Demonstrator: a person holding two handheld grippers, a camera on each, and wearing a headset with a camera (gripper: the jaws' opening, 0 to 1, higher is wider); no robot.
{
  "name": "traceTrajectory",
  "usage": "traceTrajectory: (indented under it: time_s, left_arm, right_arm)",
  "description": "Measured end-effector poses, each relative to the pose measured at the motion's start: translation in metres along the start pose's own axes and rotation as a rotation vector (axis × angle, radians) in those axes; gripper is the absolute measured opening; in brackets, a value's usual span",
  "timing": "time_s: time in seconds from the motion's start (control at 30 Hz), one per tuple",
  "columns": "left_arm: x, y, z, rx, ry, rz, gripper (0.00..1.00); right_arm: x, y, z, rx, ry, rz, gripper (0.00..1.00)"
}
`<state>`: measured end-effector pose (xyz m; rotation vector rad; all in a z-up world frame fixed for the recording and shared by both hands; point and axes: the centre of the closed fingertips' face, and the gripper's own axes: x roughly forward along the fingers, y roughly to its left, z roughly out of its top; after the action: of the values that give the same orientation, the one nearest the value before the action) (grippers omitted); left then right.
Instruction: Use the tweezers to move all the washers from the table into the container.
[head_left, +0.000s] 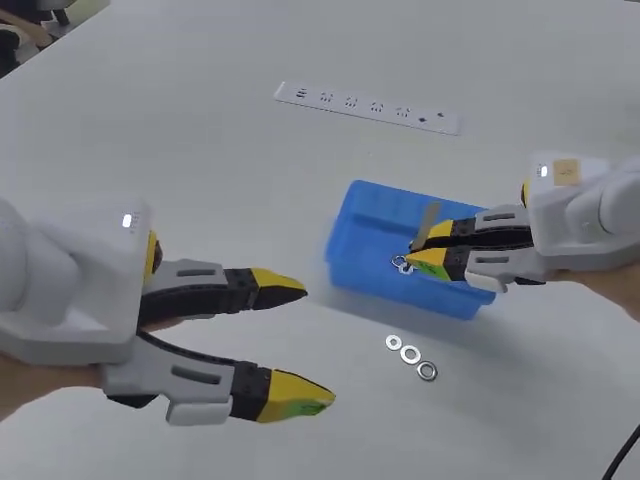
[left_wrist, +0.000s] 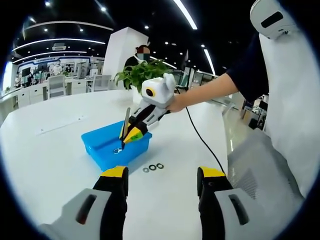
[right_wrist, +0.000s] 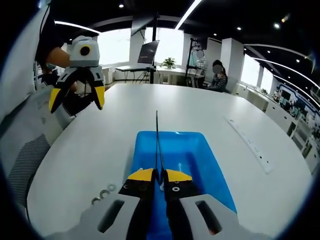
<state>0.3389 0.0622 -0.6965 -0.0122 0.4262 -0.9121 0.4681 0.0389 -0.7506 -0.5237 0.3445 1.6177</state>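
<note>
The right gripper (head_left: 428, 260) had its yellow-tipped jaws closed tight on a pair of thin grey metal tweezers (left_wrist: 123, 129). Their points reached down into the open blue rectangular plastic container (head_left: 400, 292). A small silver ring-shaped washer (head_left: 400, 264) sat at those points, just inside the container's near wall. Whether it was pinched or already resting on the container floor could not be told. The left gripper (head_left: 290, 342) hovered well apart from the container, off the end farthest from the right gripper, its jaws spread wide and holding nothing.

Three more flat silver washers (head_left: 410, 355) lay on the white table (head_left: 200, 150) in a close-set row just outside the container's near long wall, running roughly along it. From the tweezer points they lay back toward the person, on the other side of that wall. The tweezers ran roughly along the container's length, so the next pick would likely mean lifting clear of the wall and drawing the tool back. The right gripper, carrying the tool, was the nearer one.
</note>
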Motion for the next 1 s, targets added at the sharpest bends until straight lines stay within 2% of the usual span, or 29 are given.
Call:
traceTrajectory:
  time_s: [0.13,0.23,0.33,0.47,0.53,0.63,0.73,0.8,0.83,0.9,1.0]
  left_arm:
    - [0.003,0.016,0.010,0.008,-0.020,0.018,0.62]
    - [0.011,0.029,0.021,0.032,-0.029,0.018,0.62]
    - [0.027,0.044,0.041,0.056,-0.071,0.010,0.61]
    - [0.049,0.060,0.055,0.082,-0.076,-0.004,0.59]
    - [0.059,0.064,0.062,0.094,-0.081,-0.013,0.58]
    - [0.073,0.067,0.070,0.101,-0.091,-0.024,0.57]
    - [0.084,0.066,0.073,0.118,-0.090,-0.044,0.53]
    - [0.091,0.065,0.072,0.154,-0.073,-0.063,0.49]
    - [0.093,0.062,0.071,0.210,-0.055,-0.085,0.48]
    - [0.097,0.058,0.067,0.219,-0.023,-0.127,0.43]
    - [0.099,0.058,0.066,0.265,-0.008,-0.139,0.34]
  right_arm:
    - [-0.001,0.001,0.004,-0.009,-0.001,0.007,0.08]
    - [-0.001,0.002,0.007,-0.016,0.000,0.014,0.08]
    - [-0.003,0.004,0.011,-0.023,-0.004,0.023,0.08]
    - [-0.002,0.006,0.013,-0.029,-0.005,0.029,0.08]
    - [-0.002,0.007,0.013,-0.033,-0.003,0.034,0.08]
    - [-0.002,0.009,0.013,-0.040,-0.001,0.040,0.08]
    - [-0.003,0.009,0.012,-0.037,-0.003,0.041,0.08]
    - [-0.003,0.009,0.012,-0.038,-0.003,0.041,0.08]
    - [-0.003,0.010,0.012,-0.035,-0.003,0.042,0.08]
    - [-0.004,0.010,0.012,-0.038,-0.003,0.044,0.08]
    - [-0.004,0.010,0.012,-0.039,-0.005,0.047,0.08]
